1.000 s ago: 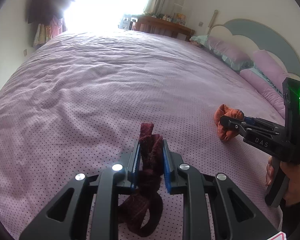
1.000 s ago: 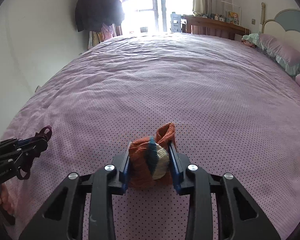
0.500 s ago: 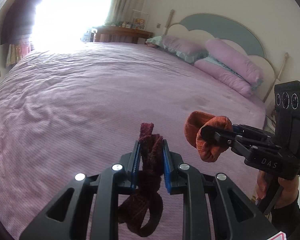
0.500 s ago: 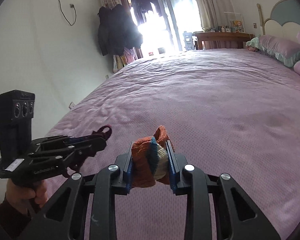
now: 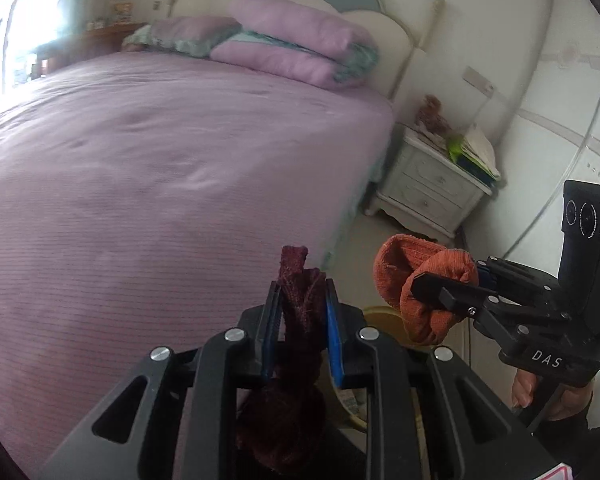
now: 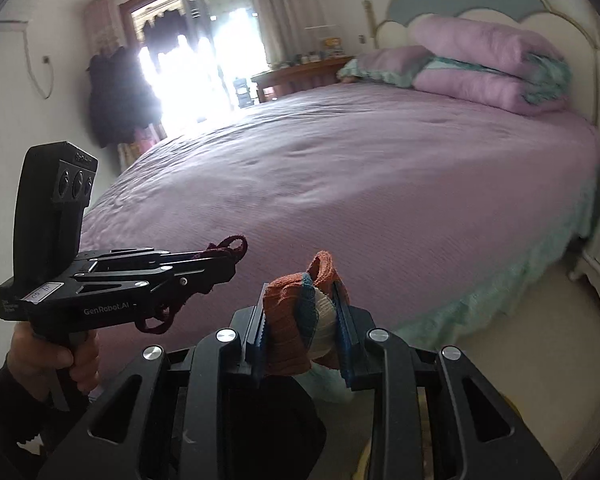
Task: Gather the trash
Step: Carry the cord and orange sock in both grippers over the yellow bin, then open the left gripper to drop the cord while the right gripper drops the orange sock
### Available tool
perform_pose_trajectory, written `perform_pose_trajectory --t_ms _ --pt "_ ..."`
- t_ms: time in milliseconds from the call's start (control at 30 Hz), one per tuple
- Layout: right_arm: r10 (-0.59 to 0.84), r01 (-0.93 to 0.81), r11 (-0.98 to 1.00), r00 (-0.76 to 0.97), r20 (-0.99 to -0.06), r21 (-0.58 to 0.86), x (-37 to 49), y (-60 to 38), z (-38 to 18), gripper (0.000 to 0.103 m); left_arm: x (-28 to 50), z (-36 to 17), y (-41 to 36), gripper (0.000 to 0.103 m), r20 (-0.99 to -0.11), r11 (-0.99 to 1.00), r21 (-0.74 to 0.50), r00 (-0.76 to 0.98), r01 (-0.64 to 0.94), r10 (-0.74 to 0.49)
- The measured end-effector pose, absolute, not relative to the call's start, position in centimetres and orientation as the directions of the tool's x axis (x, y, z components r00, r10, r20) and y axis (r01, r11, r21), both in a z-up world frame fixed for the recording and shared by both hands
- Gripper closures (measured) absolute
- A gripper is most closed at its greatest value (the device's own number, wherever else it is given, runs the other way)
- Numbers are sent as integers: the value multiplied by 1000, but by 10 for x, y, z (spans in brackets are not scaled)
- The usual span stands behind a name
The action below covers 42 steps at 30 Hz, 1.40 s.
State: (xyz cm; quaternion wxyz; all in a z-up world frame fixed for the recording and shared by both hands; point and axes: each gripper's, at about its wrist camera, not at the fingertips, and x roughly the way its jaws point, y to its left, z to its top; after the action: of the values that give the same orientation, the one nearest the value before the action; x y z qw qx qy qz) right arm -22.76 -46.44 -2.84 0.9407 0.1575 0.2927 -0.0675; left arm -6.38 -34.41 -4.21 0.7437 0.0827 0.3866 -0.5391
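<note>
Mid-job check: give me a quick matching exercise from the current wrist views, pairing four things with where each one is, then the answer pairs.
Things:
1. dark red sock
2. orange sock
3. pillows
4. nightstand

Places:
A. stacked at the headboard end of the bed
B. clamped in the right gripper
C. on the floor beside the bed
D. clamped in the left gripper

Pairs: 1-D, 2-B, 3-A, 4-C

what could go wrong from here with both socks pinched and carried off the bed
1. The maroon sock hangs mostly below the left gripper; its loose loop could snag or slip out.
2. The orange sock bulges past the right gripper, so a jolt may drop it onto the floor.
</note>
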Motion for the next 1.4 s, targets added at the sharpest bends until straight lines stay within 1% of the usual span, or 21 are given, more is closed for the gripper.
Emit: perform_pose_trajectory --t_ms 100,267,567,733,833,867,900,933,967,1000,1200,1400 --pt "-129 348 897 795 -592 272 -273 -489 -43 75 -93 -56 -381 82 -683 329 -302 38 895 -730" --pt "-206 470 824 768 -607 315 -326 -517 -63 75 -140 -73 -432 82 -720 227 -288 -54 930 -692" --pt "-274 575 736 735 -620 356 -373 -544 -83 75 -193 -108 -495 82 -779 129 -296 -161 946 -606" --pt "-298 617 697 713 -634 366 -395 -553 -92 75 -215 -132 -512 81 -810 94 -276 -179 956 -558" --pt "-306 633 679 705 -641 372 -405 -557 -98 75 -219 -147 -520 79 -827 93 -300 -210 949 -522" --pt "-308 639 671 701 -643 376 -407 -558 -100 75 -221 -152 -524 77 -833 91 -296 -211 951 -512" --pt "-309 643 667 699 -645 376 -410 -559 -101 75 -224 -155 -526 60 -838 86 -281 -201 956 -507" --pt "-310 647 663 695 -649 376 -412 -560 -102 75 -227 -158 -529 49 -844 75 -272 -200 959 -498" --pt "-312 652 659 690 -653 375 -413 -560 -103 75 -230 -160 -531 23 -850 67 -264 -199 962 -488" --pt "-312 655 656 687 -656 375 -415 -561 -105 75 -232 -161 -530 15 -852 65 -251 -189 966 -488" --pt "-305 662 652 676 -671 370 -416 -563 -112 75 -234 -165 -529 15 -860 64 -228 -170 972 -482" --pt "-293 658 663 667 -685 357 -410 -562 -115 75 -217 -164 -524 14 -869 115 -215 -136 970 -476"
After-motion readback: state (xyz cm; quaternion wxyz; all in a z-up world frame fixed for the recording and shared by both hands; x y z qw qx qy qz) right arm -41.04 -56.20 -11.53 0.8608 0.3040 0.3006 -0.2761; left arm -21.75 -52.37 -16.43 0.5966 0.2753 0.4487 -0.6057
